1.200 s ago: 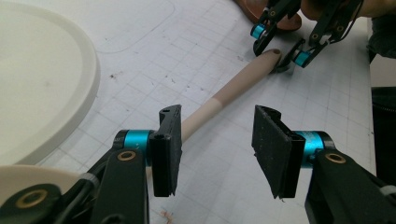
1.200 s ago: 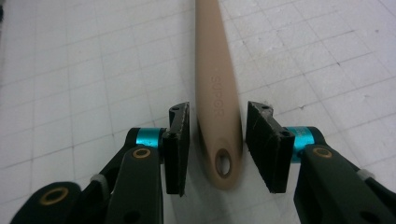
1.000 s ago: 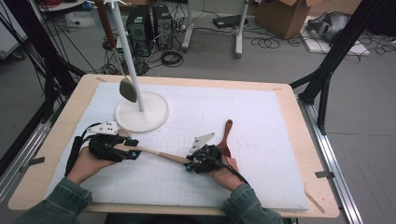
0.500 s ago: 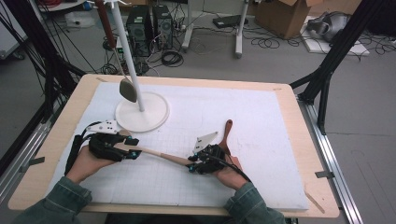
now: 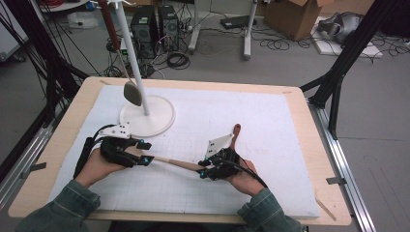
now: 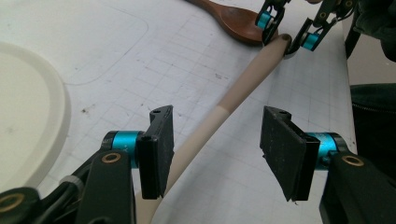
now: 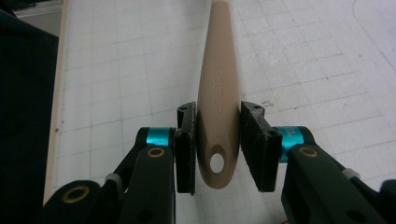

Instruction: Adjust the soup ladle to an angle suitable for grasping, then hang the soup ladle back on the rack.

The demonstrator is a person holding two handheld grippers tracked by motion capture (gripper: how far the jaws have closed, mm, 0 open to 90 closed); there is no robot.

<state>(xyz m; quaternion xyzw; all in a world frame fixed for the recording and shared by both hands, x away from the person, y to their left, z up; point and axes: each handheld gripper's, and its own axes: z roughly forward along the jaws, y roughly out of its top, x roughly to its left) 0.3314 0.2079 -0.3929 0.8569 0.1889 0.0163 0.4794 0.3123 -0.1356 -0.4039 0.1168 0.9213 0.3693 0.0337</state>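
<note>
A long beige utensil (image 5: 174,163) spans the gap between my two grippers above the white mat. My right gripper (image 7: 218,144) is shut on its flat handle end with the hanging hole (image 7: 217,84). In the high view that gripper (image 5: 203,169) is at centre front. My left gripper (image 6: 215,149) stands open around the utensil's shaft (image 6: 243,88), which runs close by the left pad and well clear of the right one. Its jaws have just been opening a little. In the high view the left gripper (image 5: 145,152) is at front left.
A dark brown wooden spoon (image 5: 235,133) lies on the mat just beyond the right gripper. A white stand with a round base (image 5: 147,116) and a pole rises at the back left. A ladle (image 5: 132,93) hangs from it. The mat (image 5: 270,121) covers most of the wooden table.
The right hand has edged up slightly with the utensil's end in its jaws. The left hand has stayed where it was.
</note>
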